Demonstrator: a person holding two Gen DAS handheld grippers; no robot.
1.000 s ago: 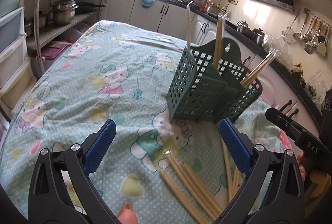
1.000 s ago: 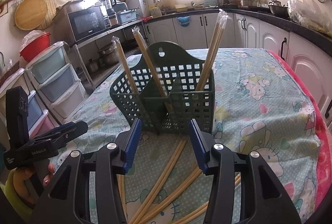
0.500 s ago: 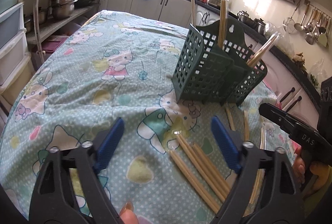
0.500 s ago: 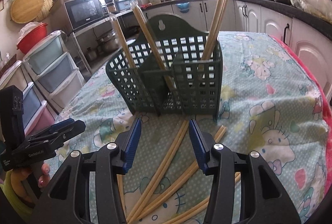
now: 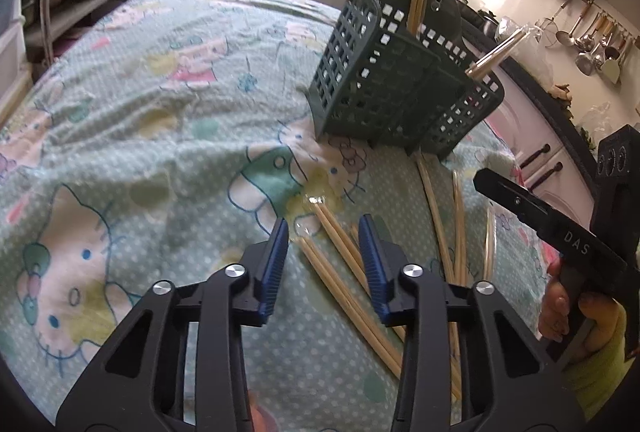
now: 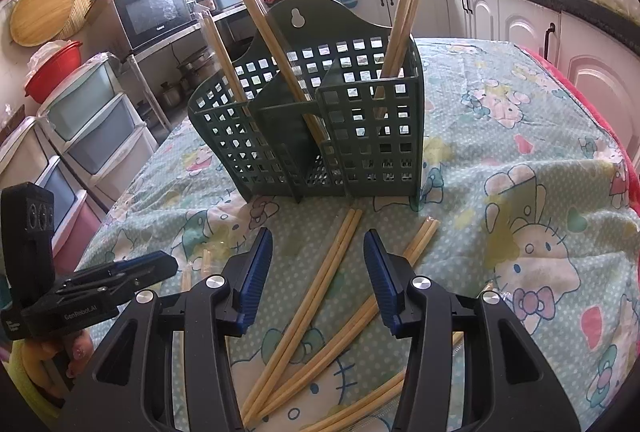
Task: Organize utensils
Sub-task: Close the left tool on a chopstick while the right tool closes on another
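Loose chopstick pairs lie crossed on the tabletop just in front of the green holder. The left claw and right claw both hover spread and empty. Overlapping sticks may drag neighbours or roll on the wrinkled cartoon cloth. Kitchen cabinets stand behind the holder.

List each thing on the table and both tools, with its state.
left tool: open, holding nothing, above the loose chopsticks.
right tool: open, holding nothing.
green caddy: upright on the tablecloth.
chopsticks in caddy: standing, leaning.
loose chopsticks: lying on the tablecloth.
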